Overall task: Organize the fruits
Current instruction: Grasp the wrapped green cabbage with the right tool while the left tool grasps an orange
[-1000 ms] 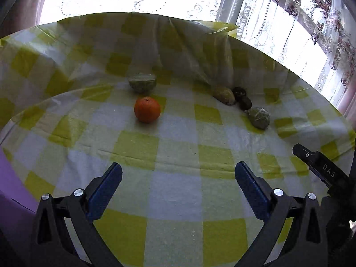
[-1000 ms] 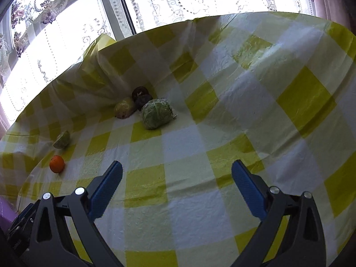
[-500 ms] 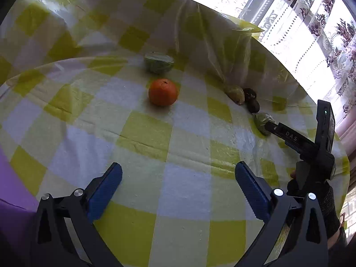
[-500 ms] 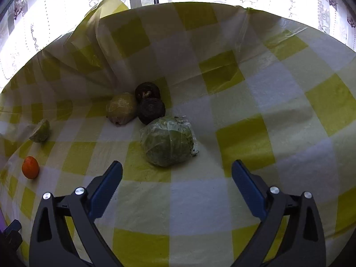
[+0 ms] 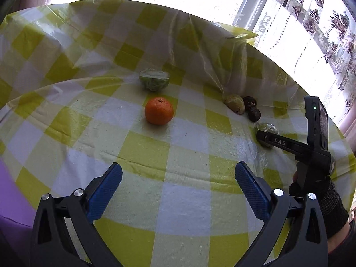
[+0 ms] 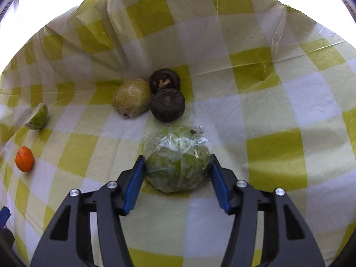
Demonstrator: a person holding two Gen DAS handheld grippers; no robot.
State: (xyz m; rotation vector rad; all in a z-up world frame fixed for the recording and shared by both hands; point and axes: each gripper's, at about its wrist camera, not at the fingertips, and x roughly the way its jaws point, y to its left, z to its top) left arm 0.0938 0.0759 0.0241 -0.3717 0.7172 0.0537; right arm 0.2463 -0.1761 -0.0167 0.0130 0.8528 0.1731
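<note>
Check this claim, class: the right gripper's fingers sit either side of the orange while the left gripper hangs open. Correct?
Not quite. The right wrist view shows the right gripper around the plastic-wrapped green fruit; the orange lies apart. The left gripper is open.

My left wrist camera looks forward and down across the checked tablecloth [image 5: 178, 200] from farther back. My right wrist camera sits low, close over the wrapped green fruit [image 6: 178, 162]. Both catch the orange [image 5: 158, 110] and halved green fruit [image 6: 37, 116].

checked tablecloth [image 5: 182, 202], lace curtains [image 5: 316, 22], window frame [image 5: 247, 6]
</note>
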